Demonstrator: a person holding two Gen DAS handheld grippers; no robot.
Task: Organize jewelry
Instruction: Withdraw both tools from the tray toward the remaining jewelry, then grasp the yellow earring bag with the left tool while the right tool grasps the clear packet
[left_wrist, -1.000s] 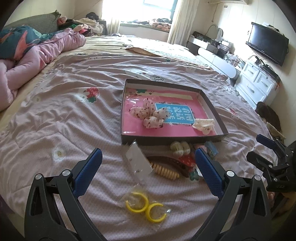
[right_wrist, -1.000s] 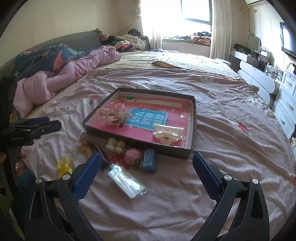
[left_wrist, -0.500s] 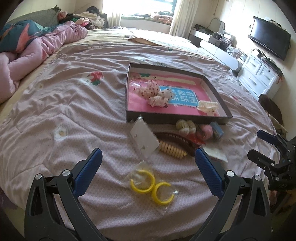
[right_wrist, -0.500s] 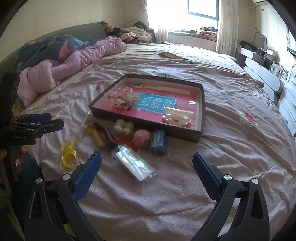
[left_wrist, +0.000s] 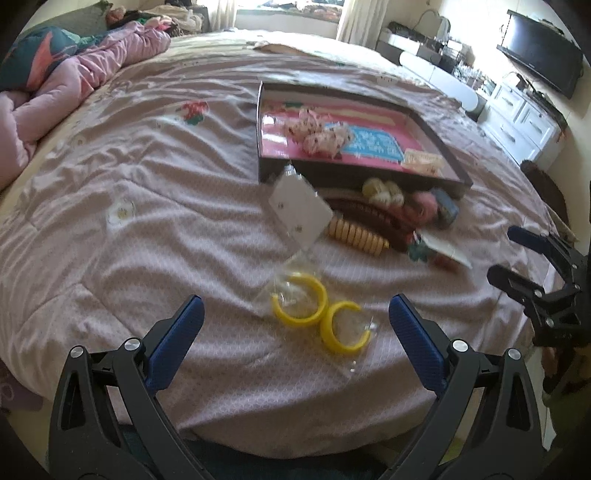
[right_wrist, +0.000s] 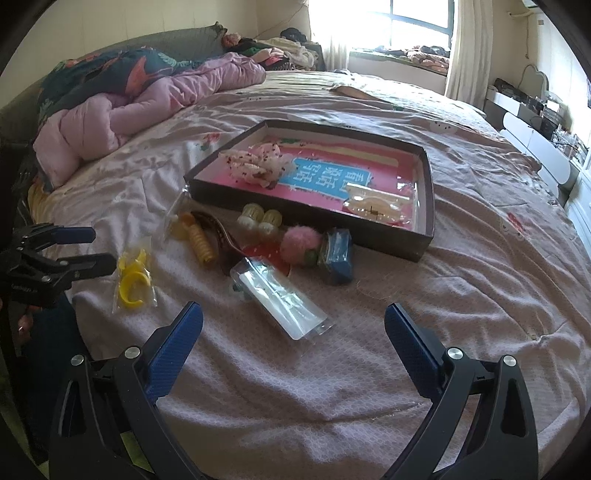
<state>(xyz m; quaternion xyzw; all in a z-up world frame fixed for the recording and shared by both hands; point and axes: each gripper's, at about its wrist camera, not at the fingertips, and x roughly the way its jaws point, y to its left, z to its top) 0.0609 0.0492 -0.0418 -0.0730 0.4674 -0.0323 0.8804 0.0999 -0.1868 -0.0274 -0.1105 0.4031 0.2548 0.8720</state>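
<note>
A dark box lid (left_wrist: 362, 176) (right_wrist: 310, 218) with a pink lining lies on the bed, holding a spotted scrunchie (left_wrist: 319, 134) and a pale clip in a bag (right_wrist: 376, 207). In front of it lies a loose pile: a bag of yellow hoop earrings (left_wrist: 317, 310) (right_wrist: 133, 277), a white earring card (left_wrist: 301, 210), a brown hair clip (left_wrist: 373, 218), a pink pompom (right_wrist: 297, 246), a blue item (right_wrist: 338, 254) and a clear packet (right_wrist: 282, 297). My left gripper (left_wrist: 295, 314) stands open just short of the yellow hoops. My right gripper (right_wrist: 293, 319) stands open near the clear packet.
A bunched pink duvet (right_wrist: 147, 107) lies at the far left of the bed. White drawers (left_wrist: 524, 122) and a television (left_wrist: 543, 70) stand to the right. The bed's near edge runs just below both grippers.
Both grippers have pulled back and lifted slightly, so the box and the pile sit farther off. The yellow hoops now lie between the left fingertips. Nothing was picked up.
</note>
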